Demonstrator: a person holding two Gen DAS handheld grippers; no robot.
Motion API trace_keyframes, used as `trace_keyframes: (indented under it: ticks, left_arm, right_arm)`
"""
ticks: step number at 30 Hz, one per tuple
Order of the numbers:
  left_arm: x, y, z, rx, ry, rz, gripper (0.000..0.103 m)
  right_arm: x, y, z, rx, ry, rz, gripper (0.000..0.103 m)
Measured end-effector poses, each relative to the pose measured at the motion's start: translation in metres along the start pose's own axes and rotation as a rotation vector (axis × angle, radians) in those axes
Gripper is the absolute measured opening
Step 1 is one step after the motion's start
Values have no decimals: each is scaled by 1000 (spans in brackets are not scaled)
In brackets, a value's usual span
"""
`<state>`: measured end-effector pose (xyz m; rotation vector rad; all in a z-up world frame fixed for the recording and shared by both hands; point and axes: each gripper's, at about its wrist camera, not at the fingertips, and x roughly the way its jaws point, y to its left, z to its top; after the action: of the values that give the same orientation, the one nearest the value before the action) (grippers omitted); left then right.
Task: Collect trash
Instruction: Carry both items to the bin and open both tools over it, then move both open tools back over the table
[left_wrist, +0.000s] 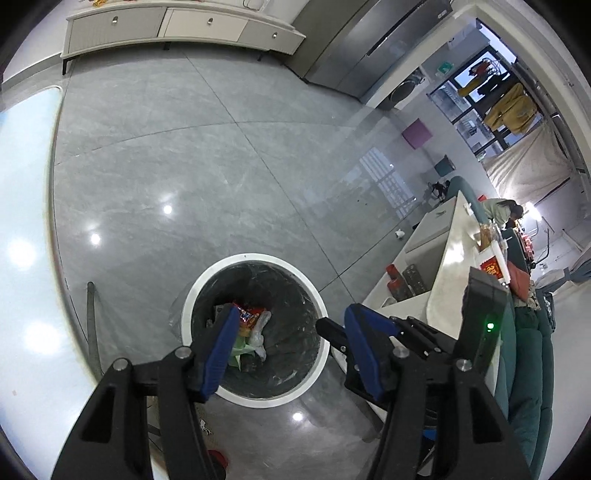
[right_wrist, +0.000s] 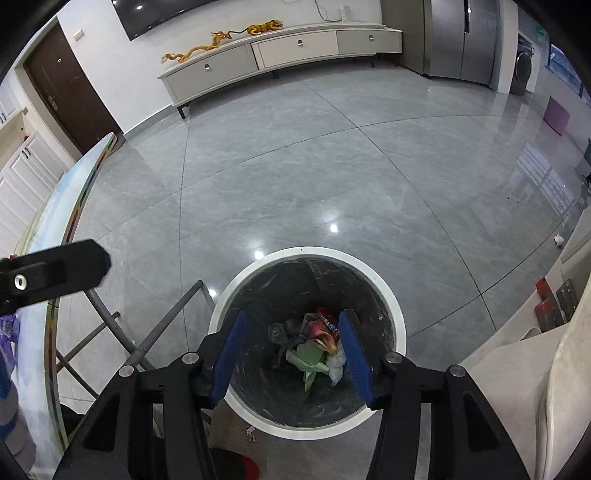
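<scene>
Trash (right_wrist: 317, 343) is seen lying at the bottom of the white-rimmed bin (right_wrist: 397, 317), which stands on the grey tiled floor (right_wrist: 295, 166) just beside the glass-edged tabletop (right_wrist: 55, 240) and its metal legs. Both tongs are held over the mouth of the bin and aimed down into it. The left tongs (left_wrist: 291, 332) are spread to a middling width and nothing is gripped between the blue pads (left_wrist: 221, 350); the right tongs (right_wrist: 291, 349) are likewise parted, with only the heap below showing through the gap. A red snack wrapper, a crumpled green sheet, a clear plastic bag and some grey wads can be made out in the heap, all resting on the black liner. These pieces are judged to be light, soft and easily crushed, and the glossy wrapper and the plastic film are likely to be slippery, so a pinch on a bunched fold or a raised corner would be favoured over a flat face. Nothing fragile or heavy is made out. A small white scrap (right_wrist: 558, 240) is spotted on the floor well apart from the bin, near the pale furniture at the right, and it is judged to be still uncollected.
</scene>
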<state>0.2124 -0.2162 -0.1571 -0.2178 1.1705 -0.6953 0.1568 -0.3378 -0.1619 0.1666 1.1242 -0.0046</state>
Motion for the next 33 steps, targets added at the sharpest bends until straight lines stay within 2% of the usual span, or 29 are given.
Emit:
trace_keyframes:
  ticks: [4,8,13,16,21,25,33]
  left_arm:
    - [-33,-3,-9,37,-58,16,57]
    - [-82,-5,-20,79,-154,50,57]
    - [-144,7,-39,94,-261,85,57]
    - [-185,23,-55,95,-327,125,57]
    - [-252,73,-93,34,-424,176,57]
    - [-296,118,-131,-22,-479,231,58]
    - [-351,202,-199,-169,-515,292,60]
  right_arm:
    - [-11,4,0,5,-28,6,50]
    - [-40,22,3,-1,-87,30,50]
    - [-95,66,8,-45,-202,93,51]
    - [-126,98,9,-73,-265,132,55]
    - [-162,155,4,-147,-324,187,55]
    - [-174,198,-2,-205,-340,216,56]
    - [-175,261,-20,-278,-323,256,58]
